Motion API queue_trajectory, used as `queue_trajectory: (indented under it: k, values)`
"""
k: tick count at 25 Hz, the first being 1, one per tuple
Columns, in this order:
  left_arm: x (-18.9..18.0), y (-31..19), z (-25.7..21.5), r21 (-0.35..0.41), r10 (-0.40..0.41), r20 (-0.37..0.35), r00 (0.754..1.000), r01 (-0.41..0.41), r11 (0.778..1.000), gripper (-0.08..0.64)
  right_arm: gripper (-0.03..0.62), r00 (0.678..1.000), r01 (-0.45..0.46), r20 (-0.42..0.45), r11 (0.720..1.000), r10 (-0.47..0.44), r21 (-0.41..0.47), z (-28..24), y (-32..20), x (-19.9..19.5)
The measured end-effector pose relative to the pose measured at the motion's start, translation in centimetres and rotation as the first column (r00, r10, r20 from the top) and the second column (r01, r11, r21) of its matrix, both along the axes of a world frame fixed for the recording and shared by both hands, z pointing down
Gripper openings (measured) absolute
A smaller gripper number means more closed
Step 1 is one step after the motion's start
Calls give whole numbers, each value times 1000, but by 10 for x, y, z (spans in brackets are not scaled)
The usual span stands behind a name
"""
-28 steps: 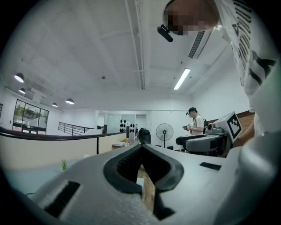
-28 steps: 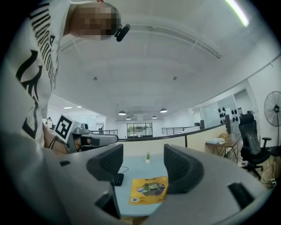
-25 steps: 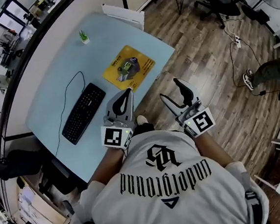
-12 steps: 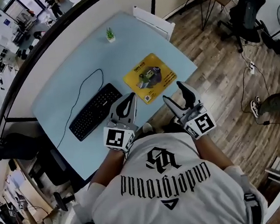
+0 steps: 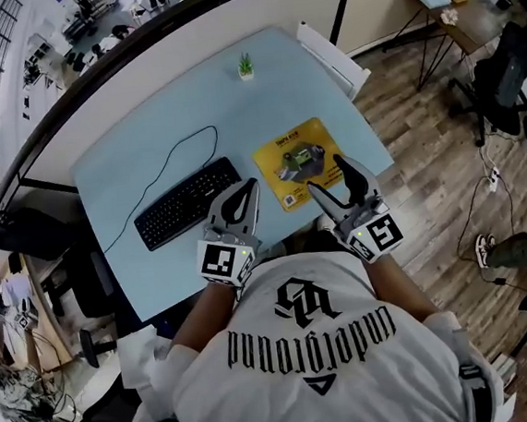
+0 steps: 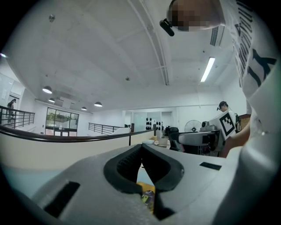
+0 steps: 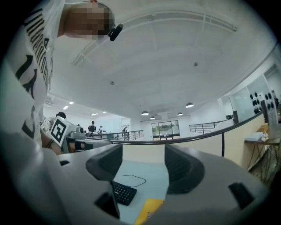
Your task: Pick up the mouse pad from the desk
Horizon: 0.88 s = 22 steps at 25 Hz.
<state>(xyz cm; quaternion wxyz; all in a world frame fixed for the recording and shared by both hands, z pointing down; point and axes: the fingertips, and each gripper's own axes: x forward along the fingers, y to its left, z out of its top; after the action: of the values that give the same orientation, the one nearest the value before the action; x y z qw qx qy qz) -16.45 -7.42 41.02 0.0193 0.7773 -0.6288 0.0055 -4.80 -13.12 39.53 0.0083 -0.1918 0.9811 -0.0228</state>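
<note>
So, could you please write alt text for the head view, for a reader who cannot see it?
From above, a person holds two grippers toward a yellow mouse pad at the near right of a pale blue desk; the right gripper is open, the left gripper shut, both empty. A black keyboard lies left of the pad, a plant farther back.

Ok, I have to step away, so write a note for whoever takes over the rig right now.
Left gripper: jaws shut, empty, above the desk's near edge by the keyboard.
Right gripper: jaws open, nothing between them, at the mouse pad's near edge.
Mouse pad: flat on the desk, right of the keyboard.
Done: nothing gripped yet.
Left: grip the pad's edge and lift it.
</note>
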Motion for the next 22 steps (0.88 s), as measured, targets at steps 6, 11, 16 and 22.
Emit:
queue_trajectory:
  k: [6, 11, 16, 22]
  values:
    - [6, -30, -6, -2, -110, 12, 994, 111, 994, 8, 307, 994, 109, 5, 994, -109, 9, -6, -44, -2]
    - [21, -52, -9, -4, -180, 25, 983, 180, 984, 8, 311, 983, 181, 0, 983, -181, -5, -4, -76, 7]
    - [35, -65, -11, -2, -274, 26, 961, 274, 962, 8, 311, 964, 267, 0, 964, -267, -5, -2, -100, 13]
    - [44, -70, 2, -10, -365, 47, 930, 366, 931, 8, 311, 936, 349, -23, 936, -350, -33, 14, -121, 20]
